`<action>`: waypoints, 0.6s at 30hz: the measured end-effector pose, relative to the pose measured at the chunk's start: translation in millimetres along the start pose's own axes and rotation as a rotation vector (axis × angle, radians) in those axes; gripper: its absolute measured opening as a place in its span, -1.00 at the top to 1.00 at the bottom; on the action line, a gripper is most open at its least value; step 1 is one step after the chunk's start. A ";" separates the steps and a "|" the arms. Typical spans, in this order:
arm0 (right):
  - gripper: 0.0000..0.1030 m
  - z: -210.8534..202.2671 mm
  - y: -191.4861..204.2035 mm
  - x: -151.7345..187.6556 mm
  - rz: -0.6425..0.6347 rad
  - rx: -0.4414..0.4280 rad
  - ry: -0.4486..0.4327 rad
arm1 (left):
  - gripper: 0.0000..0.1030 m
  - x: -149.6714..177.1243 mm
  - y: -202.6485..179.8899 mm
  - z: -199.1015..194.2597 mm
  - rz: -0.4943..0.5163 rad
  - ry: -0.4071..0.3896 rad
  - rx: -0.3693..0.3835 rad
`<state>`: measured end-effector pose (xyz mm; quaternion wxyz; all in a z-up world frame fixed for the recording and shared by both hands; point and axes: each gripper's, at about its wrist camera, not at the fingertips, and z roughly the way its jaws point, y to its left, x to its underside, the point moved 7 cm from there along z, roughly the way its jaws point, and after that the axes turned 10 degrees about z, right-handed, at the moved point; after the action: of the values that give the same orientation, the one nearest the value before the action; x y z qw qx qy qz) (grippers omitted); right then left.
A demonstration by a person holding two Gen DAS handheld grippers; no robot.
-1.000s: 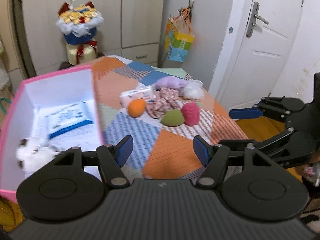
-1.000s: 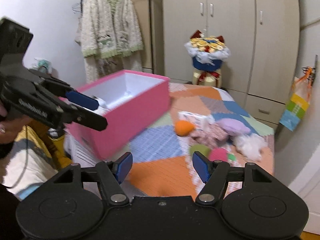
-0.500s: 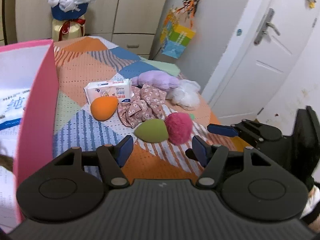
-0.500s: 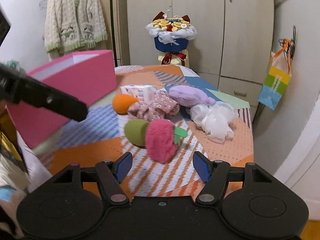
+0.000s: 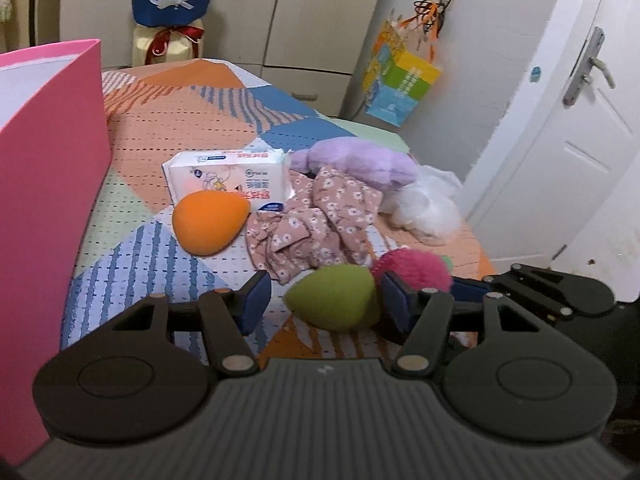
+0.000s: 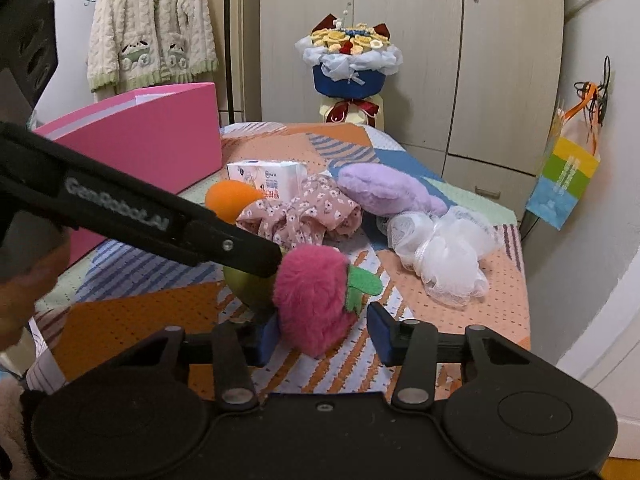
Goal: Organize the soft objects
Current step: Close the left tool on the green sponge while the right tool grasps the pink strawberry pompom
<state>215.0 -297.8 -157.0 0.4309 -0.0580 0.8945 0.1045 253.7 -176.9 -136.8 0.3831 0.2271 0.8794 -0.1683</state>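
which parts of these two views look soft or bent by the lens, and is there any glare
Left wrist view: the green egg-shaped sponge and fuzzy pink strawberry toy near the lens look soft; the white door bows at the edge. Right wrist view: the beige wardrobe curves, black corners vignette, the nearby black arm of the left gripper is slightly blurred. No glare in either; light is flat and even.

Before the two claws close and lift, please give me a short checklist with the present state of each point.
1. Green sponge between left claw pads: ok.
2. Left pads pressing the sponge: cannot tell; jaws have just been closing.
3. Pink plush between right claw pads: ok.
4. Right pads gripping the plush: not ok; a gap shows on its right; jaws have just been closing.
5. Claws apart from each other: not ok, they crowd.
6. Pink box open: ok.
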 end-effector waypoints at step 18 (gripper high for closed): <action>0.41 -2.1 3.6 10.6 0.125 0.068 -0.086 | 0.05 17.7 -6.1 -1.8 -0.029 -0.069 -0.020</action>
<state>206.1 -294.9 -163.5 0.4634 0.0174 0.8799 0.1032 238.7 -176.4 -148.1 0.4130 0.2043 0.8705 -0.1728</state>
